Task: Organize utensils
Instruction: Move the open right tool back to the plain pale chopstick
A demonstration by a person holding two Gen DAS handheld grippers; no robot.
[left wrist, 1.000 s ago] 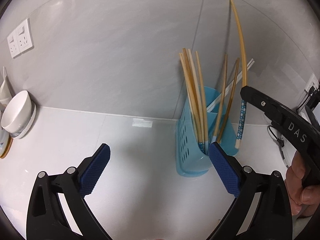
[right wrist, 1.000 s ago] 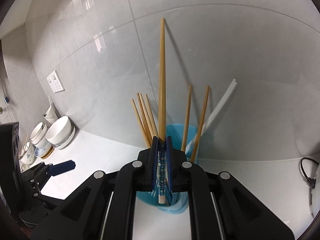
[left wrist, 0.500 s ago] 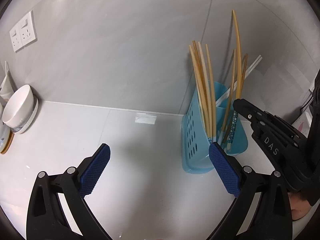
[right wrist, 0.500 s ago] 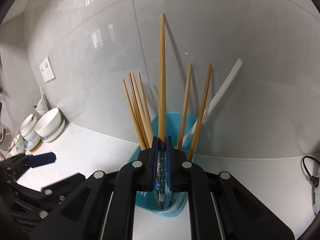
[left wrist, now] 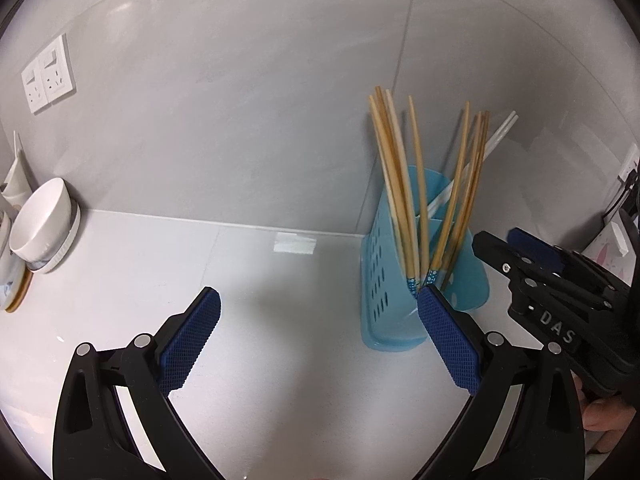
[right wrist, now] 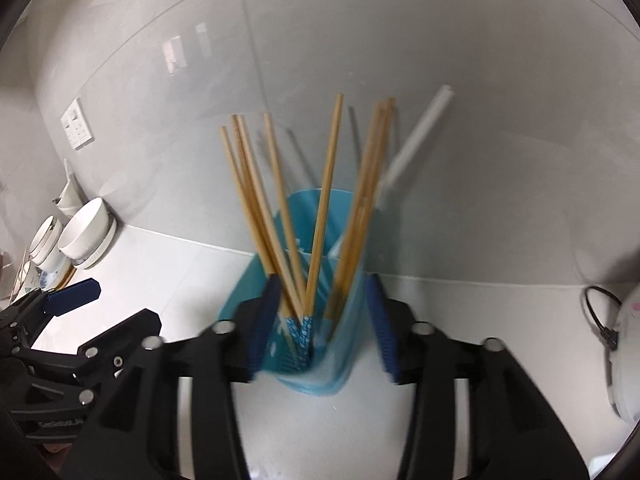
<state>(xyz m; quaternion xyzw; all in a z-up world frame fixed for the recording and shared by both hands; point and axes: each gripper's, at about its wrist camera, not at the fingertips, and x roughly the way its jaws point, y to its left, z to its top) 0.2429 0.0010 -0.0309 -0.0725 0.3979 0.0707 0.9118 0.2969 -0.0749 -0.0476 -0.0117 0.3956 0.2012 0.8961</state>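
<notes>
Grey glossy wall tiles (left wrist: 224, 128) meet at a corner behind a white worktop (left wrist: 160, 264), which reflects light and shows a pale seam line running toward the wall. A double socket plate (left wrist: 48, 74) sits high on the wall at the left. At the worktop's left edge, white bowls (left wrist: 42, 224) are stacked on their sides against the wall. A black cable (right wrist: 598, 312) loops at the right edge of the worktop.

In the back corner of the worktop stands a blue holder (right wrist: 316, 344) with slotted sides and a divider. Wooden chopsticks (right wrist: 324, 208) fan out of it, some with blue patterned ends, and a white stick (right wrist: 416, 136) leans toward the right wall.

The right gripper (right wrist: 324, 328) points down at the holder, its blue pads on either side of the holder's front, and its jaws are opening; the chopsticks between them stand free in the holder, touched by neither pad. The left gripper (left wrist: 318, 340) hangs over bare worktop in front of the holder, jaws wide apart with nothing between them.
</notes>
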